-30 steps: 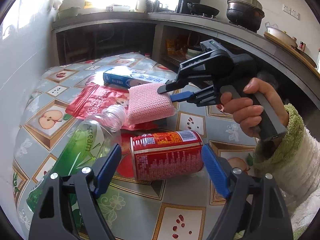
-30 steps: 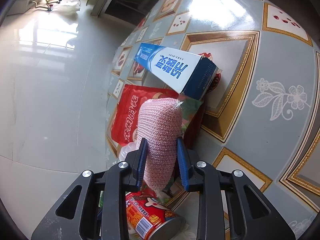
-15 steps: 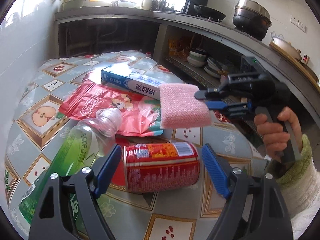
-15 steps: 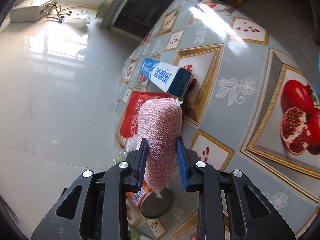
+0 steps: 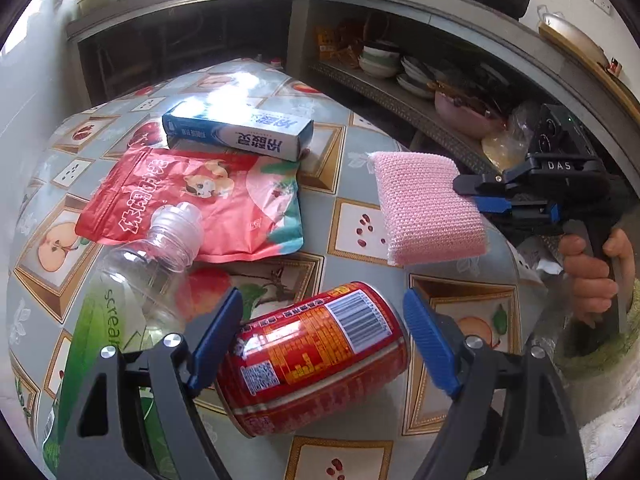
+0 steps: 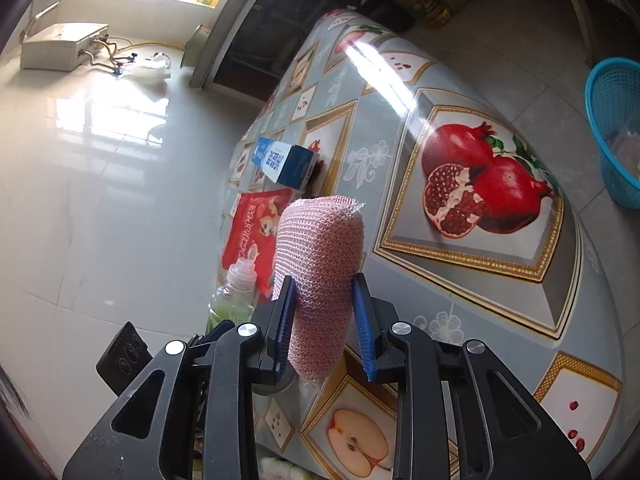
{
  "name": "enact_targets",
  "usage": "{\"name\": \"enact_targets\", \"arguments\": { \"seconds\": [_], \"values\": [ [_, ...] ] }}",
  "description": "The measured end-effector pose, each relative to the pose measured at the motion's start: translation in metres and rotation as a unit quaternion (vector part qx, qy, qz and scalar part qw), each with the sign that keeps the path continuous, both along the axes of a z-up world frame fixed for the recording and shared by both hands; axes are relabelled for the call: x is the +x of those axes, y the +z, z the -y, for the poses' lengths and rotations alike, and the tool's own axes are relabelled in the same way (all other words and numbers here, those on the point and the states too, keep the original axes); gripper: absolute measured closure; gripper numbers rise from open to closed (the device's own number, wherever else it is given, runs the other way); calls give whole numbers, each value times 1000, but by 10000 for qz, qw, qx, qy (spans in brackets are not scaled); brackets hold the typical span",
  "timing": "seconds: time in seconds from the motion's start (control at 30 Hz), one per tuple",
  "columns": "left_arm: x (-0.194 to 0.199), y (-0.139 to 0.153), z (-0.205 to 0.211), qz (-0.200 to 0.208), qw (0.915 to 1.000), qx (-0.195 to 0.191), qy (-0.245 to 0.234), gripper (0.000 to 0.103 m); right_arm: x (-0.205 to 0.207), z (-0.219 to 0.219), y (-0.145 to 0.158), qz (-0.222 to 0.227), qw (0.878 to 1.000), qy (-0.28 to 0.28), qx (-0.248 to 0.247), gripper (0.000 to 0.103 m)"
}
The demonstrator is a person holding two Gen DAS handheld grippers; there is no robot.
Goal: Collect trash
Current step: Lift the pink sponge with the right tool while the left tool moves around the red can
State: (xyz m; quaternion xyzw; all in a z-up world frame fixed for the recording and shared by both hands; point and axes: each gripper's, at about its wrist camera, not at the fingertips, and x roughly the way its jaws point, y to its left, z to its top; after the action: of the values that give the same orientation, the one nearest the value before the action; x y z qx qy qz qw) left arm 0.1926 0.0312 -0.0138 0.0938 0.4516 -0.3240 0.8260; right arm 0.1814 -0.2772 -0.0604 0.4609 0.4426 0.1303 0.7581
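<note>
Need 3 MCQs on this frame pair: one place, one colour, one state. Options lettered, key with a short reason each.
1. Where is the red can?
A. between the left gripper's open jaws
B. inside the basket
C. on the toothpaste box

2. Colour of the basket off the table's edge?
A. red
B. blue
C. yellow

3. State of the right gripper?
A. open, empty
B. shut on the bottle
C. shut on the pink sponge

Key: 1 A, pads flank the can with gaps; 2 B, blue mesh wall; 3 C, both pads press the sponge.

Bare tablecloth (image 5: 472,292) right of can (image 5: 316,356); bottle (image 5: 132,288) crowding its left.
</note>
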Motion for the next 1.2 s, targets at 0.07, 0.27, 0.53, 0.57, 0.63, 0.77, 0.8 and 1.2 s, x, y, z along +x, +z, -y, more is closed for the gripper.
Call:
{"name": "enact_targets", "arguments": {
  "seconds": [0.07,0.27,0.53,0.57,0.63,0.77,0.8,1.2],
  "values": [
    [-4,-1,0,-132,9999,68,-12,23,-2,1,-1,22,10000,-24,54,76],
    [-27,3,1,-120,9990,396,-175,22,-5,1,2,90,9999,-74,35,76],
    [-62,-7,2,167,9936,999,-499,21,-6,2,-2,81,9999,-115,44,76],
    [-65,-7,2,198,9931,1033,-521,21,-6,2,-2,87,9999,-115,42,76],
    [-70,-8,1,252,9921,1099,-541,21,-5,2,-1,103,9999,-116,38,76],
    [-76,-9,2,341,9896,1253,-611,21,-5,1,1,128,9998,-123,18,76],
    [-78,-9,2,364,9892,1275,-625,21,-5,0,1,131,9998,-119,18,76],
    [-70,-36,11,842,9758,1920,-618,16,-9,5,0,96,9997,-217,20,76]
  ]
}}
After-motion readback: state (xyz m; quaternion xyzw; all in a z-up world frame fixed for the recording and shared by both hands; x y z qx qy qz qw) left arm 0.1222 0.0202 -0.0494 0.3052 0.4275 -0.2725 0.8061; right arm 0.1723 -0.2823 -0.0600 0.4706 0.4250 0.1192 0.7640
